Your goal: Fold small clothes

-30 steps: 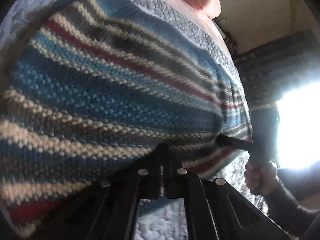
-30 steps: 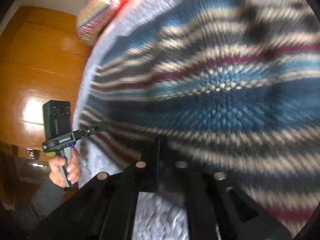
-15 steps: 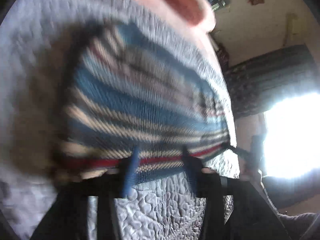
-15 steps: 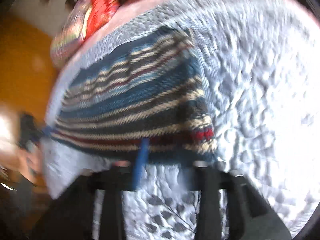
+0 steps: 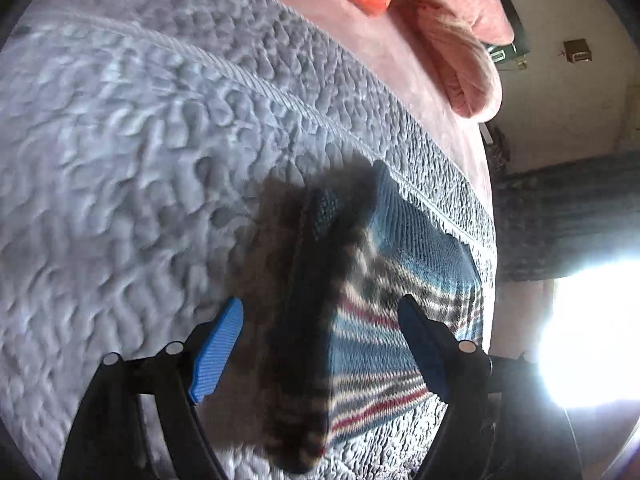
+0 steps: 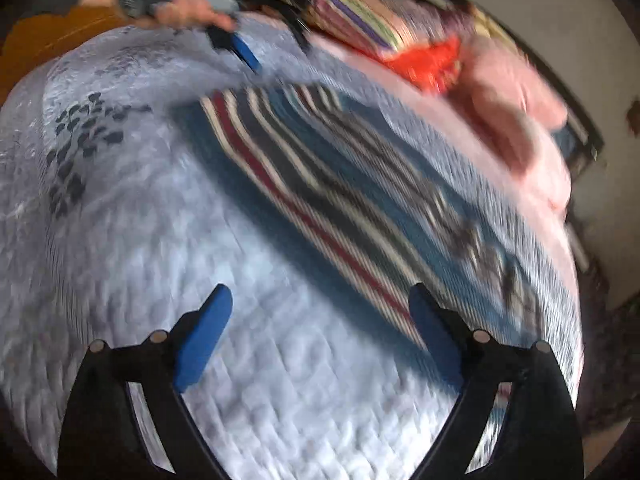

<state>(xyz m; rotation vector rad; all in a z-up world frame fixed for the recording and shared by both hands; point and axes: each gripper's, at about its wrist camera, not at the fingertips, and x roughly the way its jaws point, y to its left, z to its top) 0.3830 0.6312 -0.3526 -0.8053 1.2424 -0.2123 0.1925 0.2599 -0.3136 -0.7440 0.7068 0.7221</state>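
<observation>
- Sweater point(image 6: 340, 184) lies flat, striped, on the quilt point(image 6: 280, 380) of the bed.
- Left gripper point(image 5: 320, 344) fingers spread wide, empty, above the sweater's edge.
- Right gripper point(image 6: 320, 332) fingers spread wide, empty, just beside it.

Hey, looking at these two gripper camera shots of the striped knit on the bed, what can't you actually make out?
- Striped knit, left wrist view: its near left part sits in dark shadow, so fold layers are unreadable.
- Striped knit, right wrist view: motion blur smears the stripes; edges and garment type unclear.
- Left gripper, right wrist view: blurred, only one blue finger distinct.
- Window glare, left wrist view: washes out the right edge.
</observation>
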